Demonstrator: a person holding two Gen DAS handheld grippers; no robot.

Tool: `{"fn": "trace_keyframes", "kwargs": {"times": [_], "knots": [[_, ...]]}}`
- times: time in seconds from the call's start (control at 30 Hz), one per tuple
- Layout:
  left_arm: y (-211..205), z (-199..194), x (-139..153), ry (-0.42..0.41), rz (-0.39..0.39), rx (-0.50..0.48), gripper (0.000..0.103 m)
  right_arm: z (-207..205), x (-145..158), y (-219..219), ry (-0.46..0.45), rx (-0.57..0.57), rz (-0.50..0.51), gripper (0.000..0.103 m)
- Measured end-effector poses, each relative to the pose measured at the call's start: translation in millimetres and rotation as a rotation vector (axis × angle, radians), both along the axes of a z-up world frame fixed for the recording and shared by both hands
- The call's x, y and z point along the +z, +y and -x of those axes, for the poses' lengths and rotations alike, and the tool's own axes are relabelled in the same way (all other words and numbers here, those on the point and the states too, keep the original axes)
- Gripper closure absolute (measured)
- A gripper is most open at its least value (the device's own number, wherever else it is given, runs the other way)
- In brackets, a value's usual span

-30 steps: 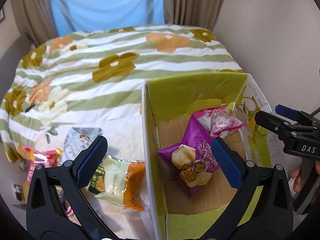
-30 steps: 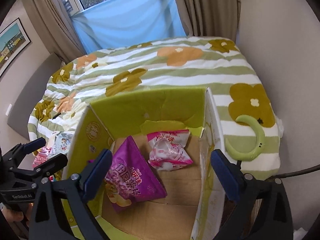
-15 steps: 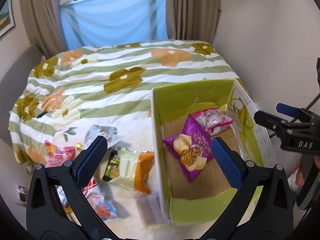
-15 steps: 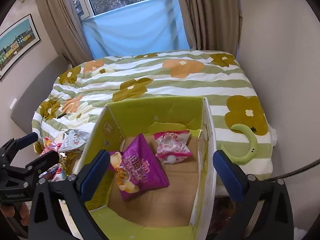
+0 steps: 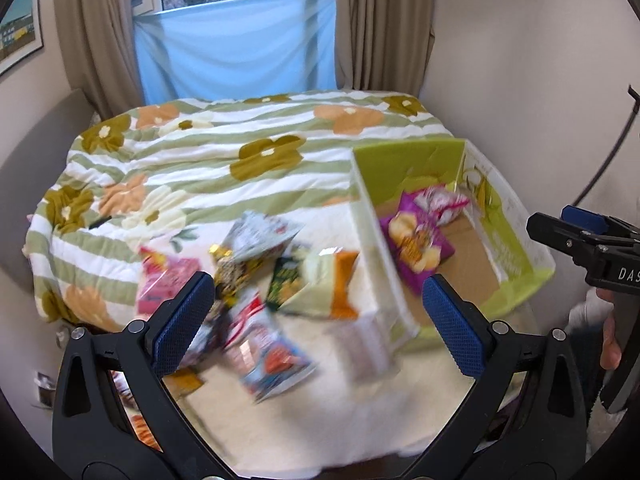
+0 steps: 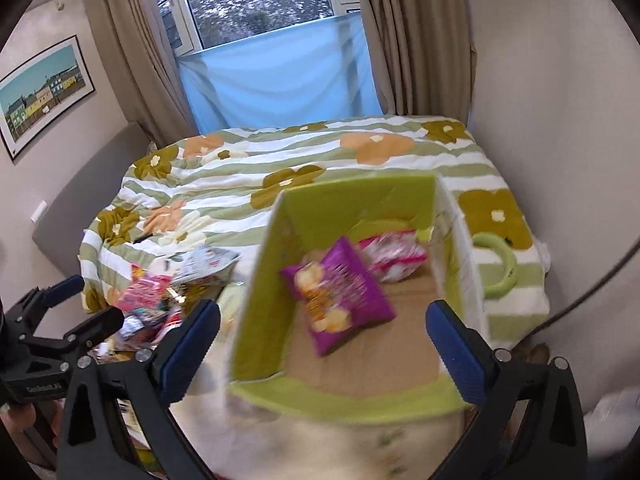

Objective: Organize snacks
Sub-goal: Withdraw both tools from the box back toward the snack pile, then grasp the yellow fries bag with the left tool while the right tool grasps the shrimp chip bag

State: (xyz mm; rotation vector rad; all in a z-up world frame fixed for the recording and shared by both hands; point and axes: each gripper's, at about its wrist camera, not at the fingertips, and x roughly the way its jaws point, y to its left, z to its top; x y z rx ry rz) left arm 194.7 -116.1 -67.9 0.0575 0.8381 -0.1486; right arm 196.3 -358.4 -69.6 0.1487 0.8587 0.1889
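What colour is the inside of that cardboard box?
Lime green walls, plain brown floor; clearest in the right wrist view.

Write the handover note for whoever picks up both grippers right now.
Left gripper: open, empty, above the loose snacks.
Right gripper: open, empty, jaws have just been opening, above the box.
Cardboard box with green flaps sits on the floral quilt.
Done: purple chip bag and pink-and-white snack bag lie inside the box.
Left: the pile beside the box, including a pale green and orange bag, a pink packet, a grey-white packet and a red, white and blue packet; the frame is blurred, so count them yourself.
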Motion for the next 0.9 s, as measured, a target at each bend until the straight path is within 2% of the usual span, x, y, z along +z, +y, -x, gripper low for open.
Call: {"fn": "trace_keyframes", "kwargs": {"times": [0.27,0.53,0.73,0.9], "knots": [[96.3,53.0,-15.4,0.012,0.016,0.03,0.001,54.2,-12.8,76.9,0.021,-0.034,-0.025,0.001],[178.7,87.3,-39.8,0.052,0.029,0.123,0.001,77.2,-38.7,143.9,0.055,0.041,-0.054,0.0],[213.0,99.1,-77.4,0.128,0.063,0.209,0.001,76.8,-70.8,190.0,0.116,0.132,-0.064,0.0],[223.1,105.7,-109.9,0.196,0.082,0.269,0.001,71.9,-101.6,217.4,0.166,0.204,-0.067,0.0]]}}
